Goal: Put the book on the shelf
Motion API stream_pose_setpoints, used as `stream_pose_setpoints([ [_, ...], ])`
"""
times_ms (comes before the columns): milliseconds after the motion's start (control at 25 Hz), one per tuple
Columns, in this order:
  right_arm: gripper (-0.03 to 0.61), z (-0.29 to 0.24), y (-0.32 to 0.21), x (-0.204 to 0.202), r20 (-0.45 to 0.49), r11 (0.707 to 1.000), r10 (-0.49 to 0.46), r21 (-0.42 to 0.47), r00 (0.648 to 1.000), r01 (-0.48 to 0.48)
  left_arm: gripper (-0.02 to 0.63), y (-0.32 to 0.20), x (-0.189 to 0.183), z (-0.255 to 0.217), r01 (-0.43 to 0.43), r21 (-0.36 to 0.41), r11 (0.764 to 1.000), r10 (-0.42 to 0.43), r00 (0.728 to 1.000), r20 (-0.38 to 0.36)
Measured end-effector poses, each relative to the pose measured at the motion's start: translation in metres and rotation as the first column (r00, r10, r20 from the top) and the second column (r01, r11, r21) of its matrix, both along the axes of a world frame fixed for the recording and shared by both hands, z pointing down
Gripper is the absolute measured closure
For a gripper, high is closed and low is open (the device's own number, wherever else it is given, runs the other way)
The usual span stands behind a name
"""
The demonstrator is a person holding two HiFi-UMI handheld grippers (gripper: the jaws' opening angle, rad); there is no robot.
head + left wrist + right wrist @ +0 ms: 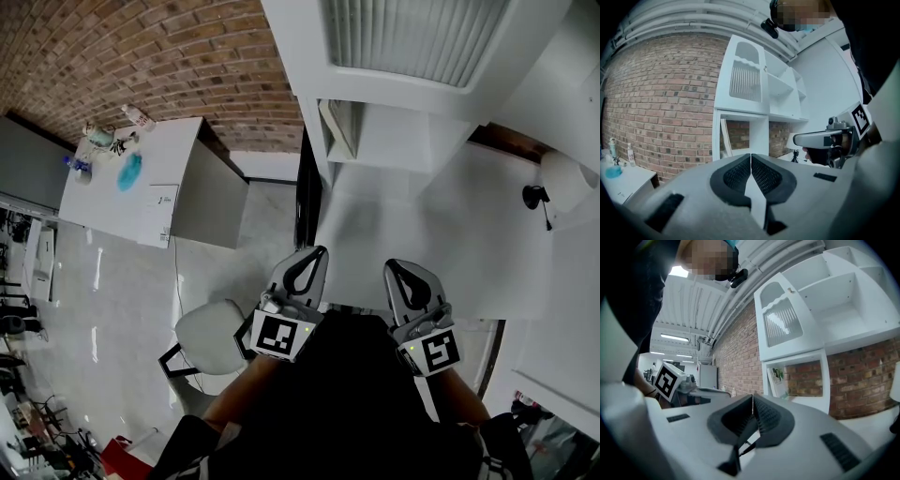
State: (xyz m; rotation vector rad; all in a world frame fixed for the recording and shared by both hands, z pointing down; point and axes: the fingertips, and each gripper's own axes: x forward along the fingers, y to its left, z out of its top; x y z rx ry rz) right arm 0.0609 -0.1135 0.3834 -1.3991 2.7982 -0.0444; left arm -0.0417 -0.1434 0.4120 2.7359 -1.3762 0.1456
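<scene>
Fingers (309, 267) on both grippers are shut tight and hold nothing. In the head view, the left gripper (317, 255) and right gripper (394, 270) sit close to the person's body, well short of the white shelf unit (375, 141). The left gripper view shows the book (725, 138) leaning inside the lower open compartment. The right gripper view shows its illustrated cover tilted against that compartment's left wall. The placing looks done, so the next move is probably just backing away.
</scene>
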Motion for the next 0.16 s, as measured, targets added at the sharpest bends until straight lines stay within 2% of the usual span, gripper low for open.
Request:
stream_pose_setpoints([
  [160,0.549,0.0064,0.0028,-0.0007,0.017,1.0,-0.001,-0.013,1.0,0.001,0.597,0.0007,0.0016,-0.0029,-0.007,0.007,1.0,0.007,1.0,-0.001],
])
